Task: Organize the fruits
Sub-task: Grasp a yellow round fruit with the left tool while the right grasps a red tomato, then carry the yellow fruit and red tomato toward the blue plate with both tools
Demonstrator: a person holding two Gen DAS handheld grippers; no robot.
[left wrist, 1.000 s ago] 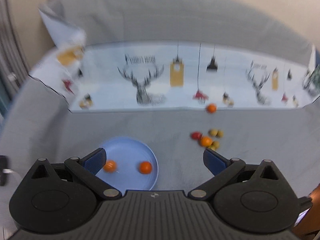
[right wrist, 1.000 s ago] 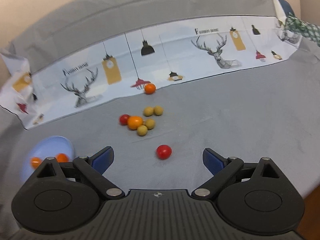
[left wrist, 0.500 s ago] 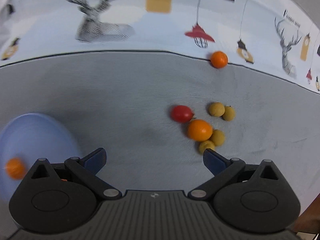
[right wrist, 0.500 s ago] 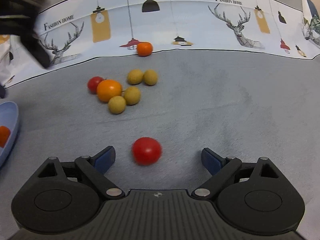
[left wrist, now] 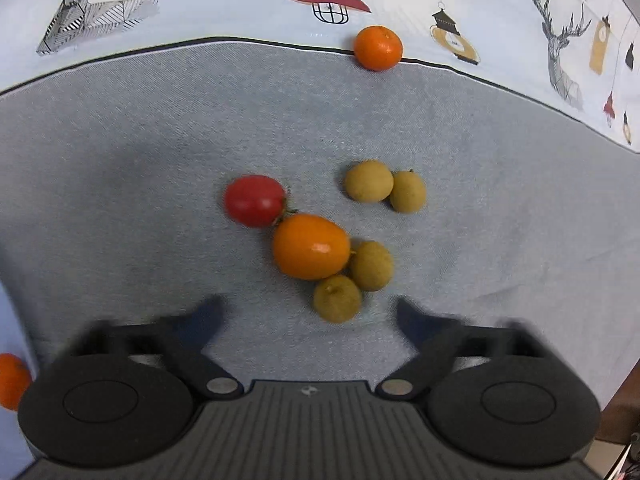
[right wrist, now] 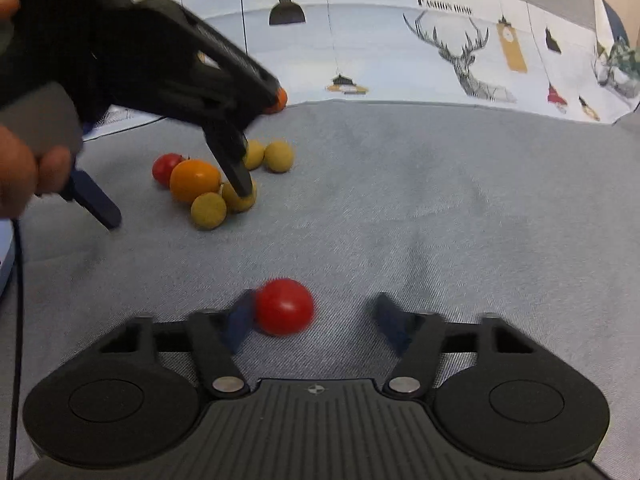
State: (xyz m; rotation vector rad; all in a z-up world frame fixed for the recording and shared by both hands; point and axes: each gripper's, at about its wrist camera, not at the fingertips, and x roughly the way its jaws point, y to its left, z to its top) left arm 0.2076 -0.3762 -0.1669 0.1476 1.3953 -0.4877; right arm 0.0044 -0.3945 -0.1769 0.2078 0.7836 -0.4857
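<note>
We see a grey cloth (left wrist: 120,152) bearing a red tomato (left wrist: 254,200), an orange tomato (left wrist: 311,246) touching it, and four yellow-brown fruits (left wrist: 369,180) close by. A lone red tomato (right wrist: 283,306) lies apart. A small orange (left wrist: 378,48) sits at the printed sheet's (left wrist: 224,4) edge.

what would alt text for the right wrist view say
The right hand-held gripper, its jaws just closing, has a red tomato between its fingers on grey cloth, touching the left one only. Further back, the left hand-held gripper reaches down over a cluster of fruit.
</note>
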